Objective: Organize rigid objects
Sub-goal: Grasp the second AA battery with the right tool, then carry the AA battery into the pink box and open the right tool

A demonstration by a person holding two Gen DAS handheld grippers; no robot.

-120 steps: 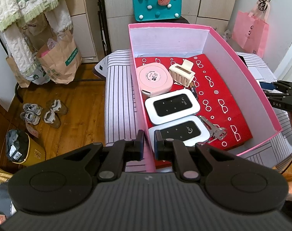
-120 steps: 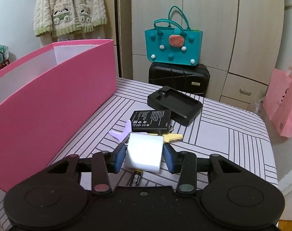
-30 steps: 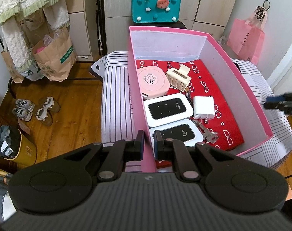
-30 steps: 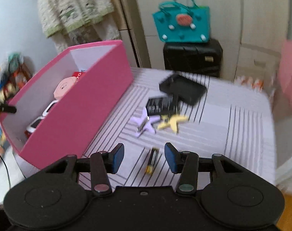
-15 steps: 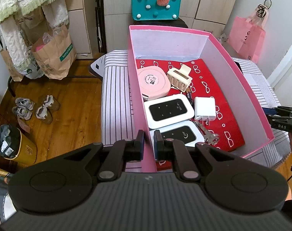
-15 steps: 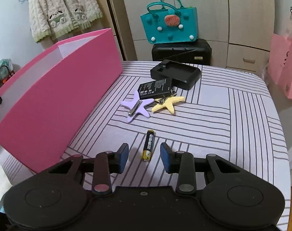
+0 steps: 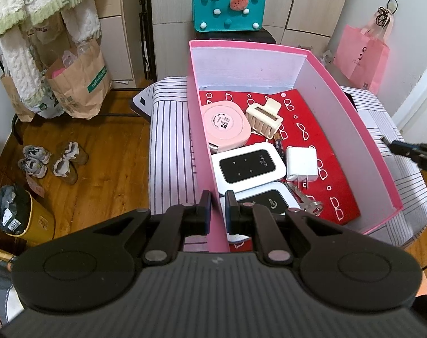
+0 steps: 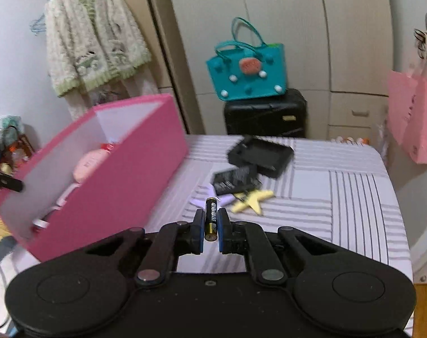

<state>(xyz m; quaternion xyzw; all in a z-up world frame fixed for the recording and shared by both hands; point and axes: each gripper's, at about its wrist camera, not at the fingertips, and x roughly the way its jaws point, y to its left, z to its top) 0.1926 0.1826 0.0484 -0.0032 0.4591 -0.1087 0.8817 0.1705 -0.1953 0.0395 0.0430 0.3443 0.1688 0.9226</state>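
Observation:
My left gripper [image 7: 216, 201] is shut on the near left wall of the pink box [image 7: 196, 129]. Inside it lie a pink round case [image 7: 226, 125], a cream hair claw [image 7: 264, 119], two white wifi routers [image 7: 251, 167], a white charger [image 7: 302, 164], a small battery [image 7: 278, 144] and keys [image 7: 306, 201]. My right gripper [image 8: 211, 219] is shut on a black and yellow battery [image 8: 211, 218] and holds it above the striped table [image 8: 340, 197]. The box [image 8: 123, 186] stands to its left. A black battery pack [image 8: 236, 180], a black charger cradle [image 8: 261, 155], a purple star clip [image 8: 210, 197] and a yellow star clip [image 8: 252, 200] lie ahead.
A teal bag [image 8: 247, 70] sits on a black suitcase [image 8: 265, 115] behind the table. Pink bags [image 8: 413, 115] hang at the right. In the left wrist view, paper bags [image 7: 78, 81], shoes [image 7: 50, 160] and a yellow bin [image 7: 24, 217] are on the wooden floor at the left.
My right gripper has closed on the battery that lay on the table and lifted it. One second ago it was open. My left gripper keeps its hold on the box wall.

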